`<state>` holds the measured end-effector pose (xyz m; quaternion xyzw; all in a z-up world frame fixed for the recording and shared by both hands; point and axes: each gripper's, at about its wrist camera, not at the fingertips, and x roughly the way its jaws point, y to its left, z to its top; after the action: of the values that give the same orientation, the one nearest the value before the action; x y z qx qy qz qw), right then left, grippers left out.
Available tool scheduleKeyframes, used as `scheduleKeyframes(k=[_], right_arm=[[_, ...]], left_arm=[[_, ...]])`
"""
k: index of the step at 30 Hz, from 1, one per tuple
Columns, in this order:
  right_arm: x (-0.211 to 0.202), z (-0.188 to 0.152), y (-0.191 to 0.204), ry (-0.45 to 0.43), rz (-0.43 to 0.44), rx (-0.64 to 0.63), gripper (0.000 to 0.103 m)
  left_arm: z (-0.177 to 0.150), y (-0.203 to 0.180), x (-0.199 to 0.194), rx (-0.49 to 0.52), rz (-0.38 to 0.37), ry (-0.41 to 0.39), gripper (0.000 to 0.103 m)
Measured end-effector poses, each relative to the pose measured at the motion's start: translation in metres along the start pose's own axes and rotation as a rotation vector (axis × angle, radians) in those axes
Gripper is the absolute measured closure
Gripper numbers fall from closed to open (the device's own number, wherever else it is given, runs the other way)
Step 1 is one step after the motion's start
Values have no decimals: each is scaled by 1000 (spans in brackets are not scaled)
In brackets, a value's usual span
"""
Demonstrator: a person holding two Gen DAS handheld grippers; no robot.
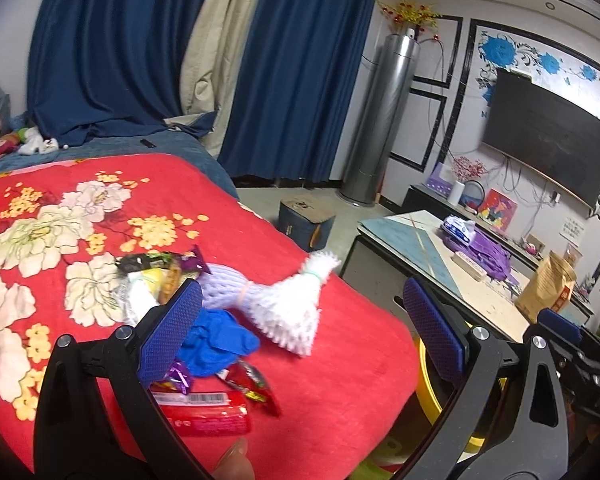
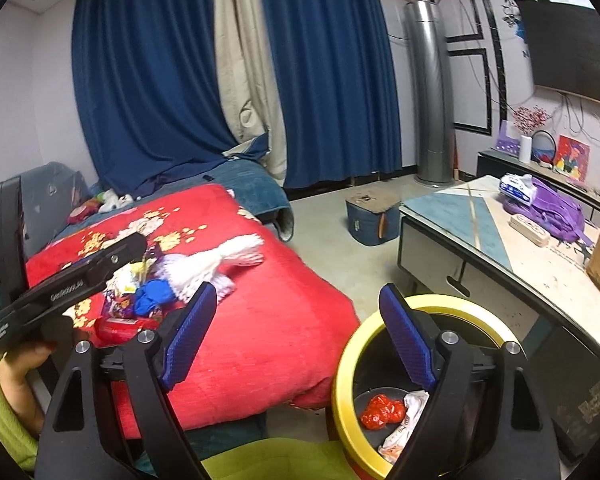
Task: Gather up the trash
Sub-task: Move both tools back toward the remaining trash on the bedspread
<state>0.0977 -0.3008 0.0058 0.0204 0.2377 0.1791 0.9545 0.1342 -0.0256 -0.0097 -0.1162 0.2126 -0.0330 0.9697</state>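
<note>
A pile of trash lies on the red flowered blanket (image 1: 320, 360): a white foam fruit net (image 1: 284, 304), a crumpled blue glove (image 1: 216, 340), a red wrapper (image 1: 208, 412), and snack wrappers (image 1: 156, 268). My left gripper (image 1: 300, 328) is open and empty just above the pile; it also shows in the right wrist view (image 2: 136, 248). My right gripper (image 2: 296, 340) is open and empty, above the yellow-rimmed trash bin (image 2: 340, 380), which holds a red crumpled piece (image 2: 382, 410) and white paper (image 2: 410, 420).
A low table (image 2: 472, 232) stands to the right with a purple bag (image 2: 556, 208), a tissue pack (image 2: 516, 186) and a brown paper bag (image 1: 546, 288). A blue box (image 2: 366, 216) sits on the floor. Blue curtains hang behind.
</note>
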Motion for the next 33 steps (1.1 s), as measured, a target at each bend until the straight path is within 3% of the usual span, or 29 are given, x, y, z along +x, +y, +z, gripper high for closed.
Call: scheduleKeyframes(k=[11, 33], right_arm=[[15, 4, 32, 35, 61, -62, 22], [84, 8, 92, 115, 150, -158, 22]], left_arm=[[9, 26, -9, -35, 61, -24, 11], [15, 98, -1, -150, 197, 25, 11]])
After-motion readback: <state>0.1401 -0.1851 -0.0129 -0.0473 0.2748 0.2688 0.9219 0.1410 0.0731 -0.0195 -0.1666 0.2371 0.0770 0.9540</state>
